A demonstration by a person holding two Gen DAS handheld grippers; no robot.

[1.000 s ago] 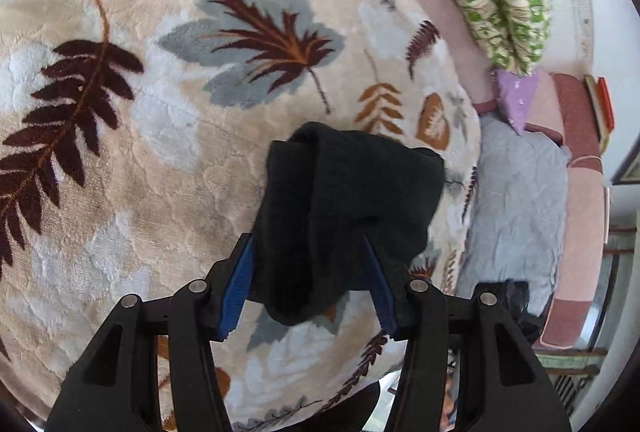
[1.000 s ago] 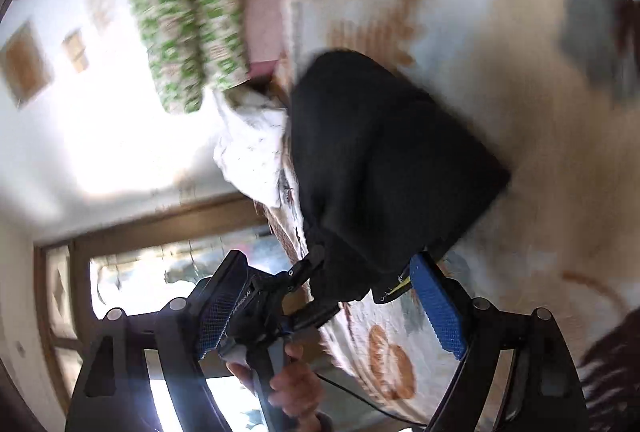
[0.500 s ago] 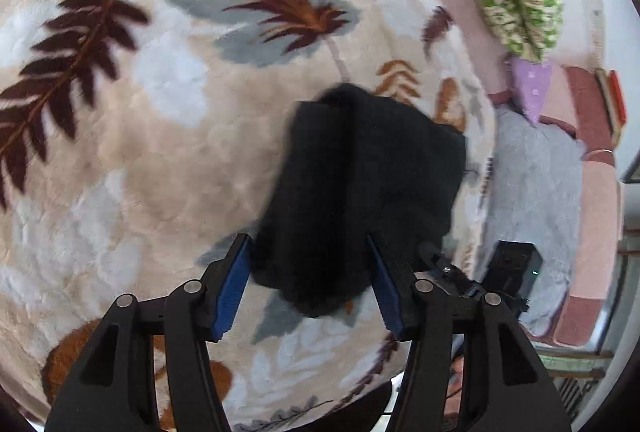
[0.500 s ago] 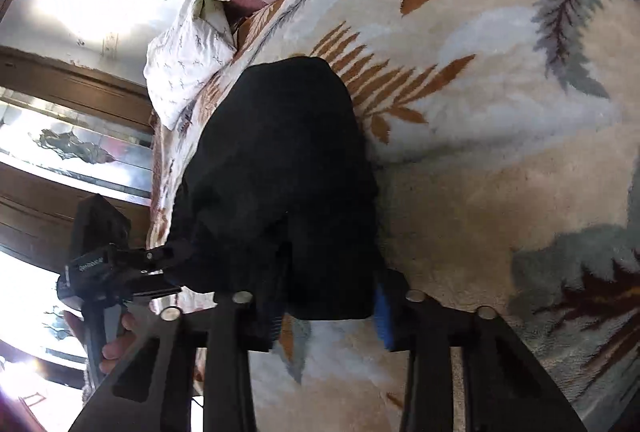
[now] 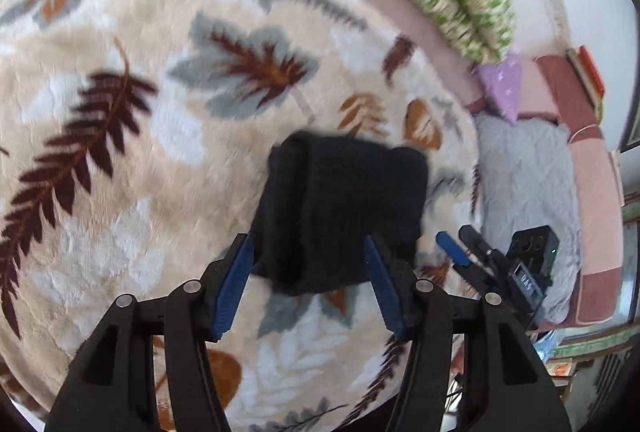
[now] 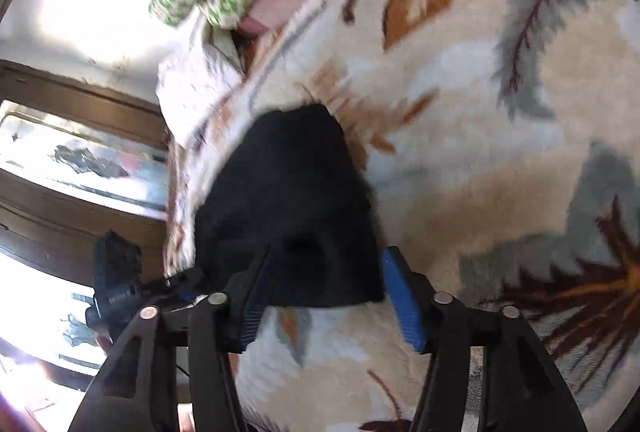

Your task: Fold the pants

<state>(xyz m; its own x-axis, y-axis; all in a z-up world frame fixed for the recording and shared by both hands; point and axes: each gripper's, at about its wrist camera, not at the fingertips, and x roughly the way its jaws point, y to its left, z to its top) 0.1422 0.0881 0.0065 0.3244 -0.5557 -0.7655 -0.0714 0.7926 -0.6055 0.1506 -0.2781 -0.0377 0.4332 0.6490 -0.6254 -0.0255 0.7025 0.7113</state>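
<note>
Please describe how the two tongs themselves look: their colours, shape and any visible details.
Both tongs look alike. The left tongs have black plastic arms with triangular cut-outs, silver round pivot pins, and ribbed blue pads on the inner faces of the fingers. The right tongs show the same black frame, silver pins and blue pads. No sleeve is visible in either view.

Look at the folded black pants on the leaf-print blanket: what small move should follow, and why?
Probably draw both grippers back and clear. The black pants already lie as a compact folded bundle on the blanket; the left gripper and right gripper, whose jaws have just been opening, seem to straddle its near edge without pinching.
</note>
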